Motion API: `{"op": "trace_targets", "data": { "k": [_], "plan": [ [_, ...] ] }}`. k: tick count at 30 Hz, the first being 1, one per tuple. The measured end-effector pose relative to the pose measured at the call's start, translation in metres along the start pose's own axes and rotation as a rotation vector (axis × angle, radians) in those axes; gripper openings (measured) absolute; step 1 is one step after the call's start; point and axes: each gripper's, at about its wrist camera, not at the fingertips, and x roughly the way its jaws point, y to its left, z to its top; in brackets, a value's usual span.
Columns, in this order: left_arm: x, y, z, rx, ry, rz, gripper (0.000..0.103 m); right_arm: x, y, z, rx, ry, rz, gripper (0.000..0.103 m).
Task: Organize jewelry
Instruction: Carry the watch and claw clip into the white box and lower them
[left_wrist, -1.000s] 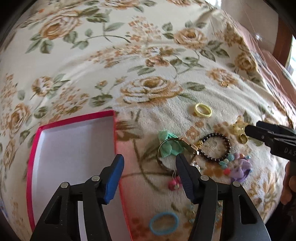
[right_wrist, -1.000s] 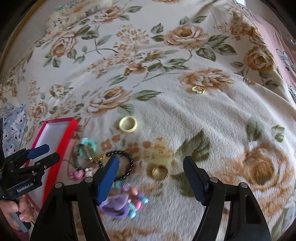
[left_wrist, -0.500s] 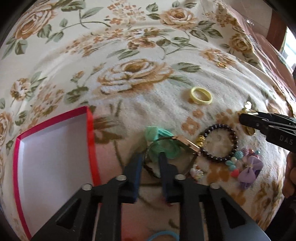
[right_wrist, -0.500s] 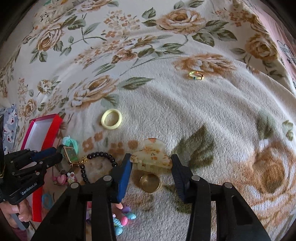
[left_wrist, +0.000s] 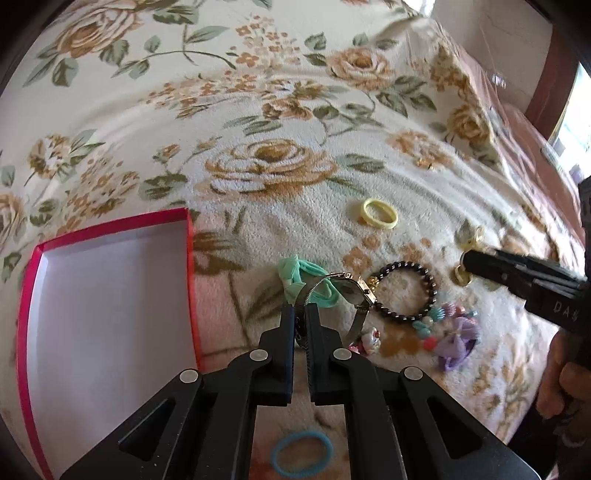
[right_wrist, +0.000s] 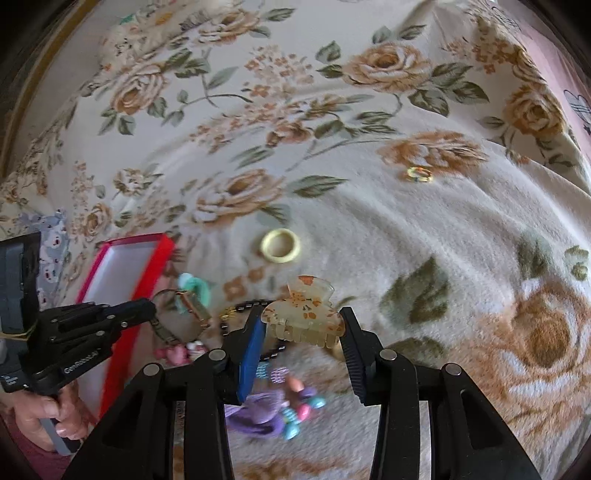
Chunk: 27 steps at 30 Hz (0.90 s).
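Metal mesh strap of the watch (left_wrist: 334, 291) is pinched in the left gripper (left_wrist: 300, 321), just right of the red box (left_wrist: 110, 229); floppy, light. Right gripper (right_wrist: 301, 328) clamps the hair claw (right_wrist: 301, 314): stiff, brittle plastic.

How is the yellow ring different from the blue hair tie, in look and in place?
The yellow ring is a stiff, thick band; the blue hair tie is a thin, soft loop, less evenly round. The yellow ring lies far out on the blanket, beyond the beaded bracelet; the blue hair tie lies close under the left gripper. Both lie flat and untouched.
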Motion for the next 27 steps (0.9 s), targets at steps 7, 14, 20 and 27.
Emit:
{"op": "trace_targets", "data": {
  "k": [7,14,20,27],
  "plan": [
    [-0.042,0.018,-0.010,-0.087,-0.077,-0.052,0.004,-0.010,0.025,-0.001,-0.042,-0.019,0.056,0.041],
    [-0.079,0.055,-0.026,-0.172,-0.134,-0.020,0.004,-0.007,0.072,0.003,-0.121,-0.020,0.146,0.041],
    [-0.103,0.098,-0.044,-0.268,-0.153,0.029,0.004,0.012,0.126,0.005,-0.198,-0.005,0.219,0.041],
    [-0.109,0.148,-0.056,-0.383,-0.171,0.069,0.000,0.052,0.193,0.006,-0.307,0.037,0.288,0.041]
  ]
}}
